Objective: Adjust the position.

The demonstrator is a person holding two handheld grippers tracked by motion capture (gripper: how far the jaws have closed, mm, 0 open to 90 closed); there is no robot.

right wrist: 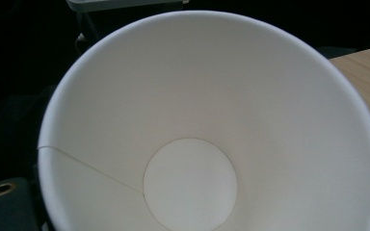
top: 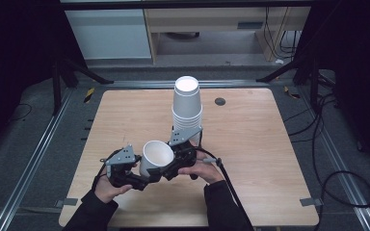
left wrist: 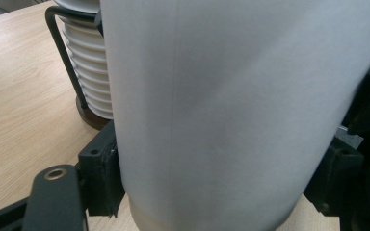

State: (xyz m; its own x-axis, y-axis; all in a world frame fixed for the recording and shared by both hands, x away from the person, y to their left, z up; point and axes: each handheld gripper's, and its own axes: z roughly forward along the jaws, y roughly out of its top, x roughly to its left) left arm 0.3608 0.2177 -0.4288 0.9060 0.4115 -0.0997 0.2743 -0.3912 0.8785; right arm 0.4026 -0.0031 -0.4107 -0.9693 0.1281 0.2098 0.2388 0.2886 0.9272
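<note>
Because both hands meet at the worktop's [top: 250, 159] near edge, a single paper cup [top: 155, 156] hangs between them, mouth tilted up and empty. The left tongs [top: 142, 180] clamp its wall; the right tongs [top: 173, 166] seem to pinch its rim, though I cannot tell. Just behind the cup stands the inverted cup stack [top: 187, 103].

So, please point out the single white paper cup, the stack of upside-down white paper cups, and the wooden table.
single white paper cup [top: 157, 155], high view, inner wall
stack of upside-down white paper cups [top: 187, 103], high view, side wall
wooden table [top: 250, 144], high view, bare top
</note>
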